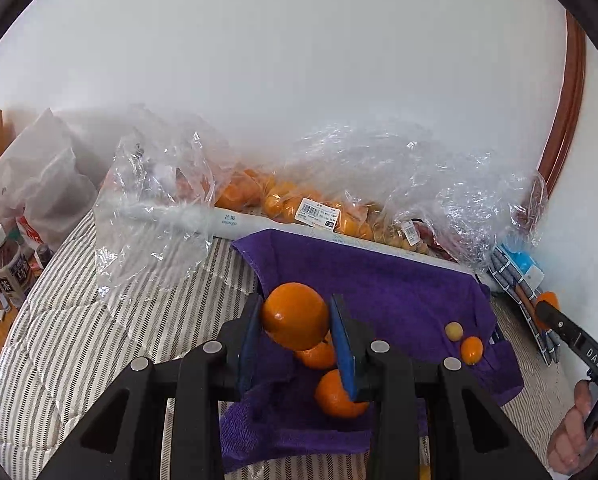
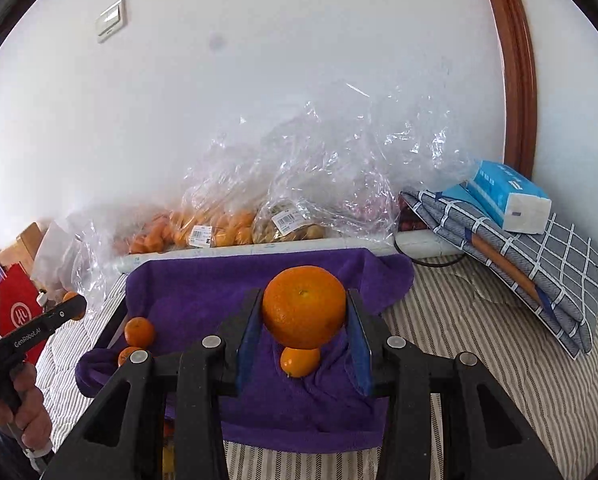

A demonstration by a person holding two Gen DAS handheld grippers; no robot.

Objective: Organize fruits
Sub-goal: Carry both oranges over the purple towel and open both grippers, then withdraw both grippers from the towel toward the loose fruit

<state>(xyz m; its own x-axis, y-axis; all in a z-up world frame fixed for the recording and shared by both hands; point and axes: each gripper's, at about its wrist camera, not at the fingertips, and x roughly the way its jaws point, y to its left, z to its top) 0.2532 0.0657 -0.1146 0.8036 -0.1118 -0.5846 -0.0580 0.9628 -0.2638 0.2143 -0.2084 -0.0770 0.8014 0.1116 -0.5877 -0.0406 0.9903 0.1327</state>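
Looking along the left hand-held gripper, its 2 blue pads clench a large orange, lifted above the purple towel that drapes a box on the striped bed. The towel probably cushions the fruit and stops it rolling. 2 smaller oranges lie under the gripper, and a pale round fruit touches a small orange kumquat further right. Bagged fruit waits along the wall behind.

Through the right wrist camera, the right hand-held gripper likewise grasps a big orange between its pads, held over the towel with a small mandarin directly beneath. 2 more oranges sit at the towel's left edge. Both fruits appear ready to be set down, grouped by kind.
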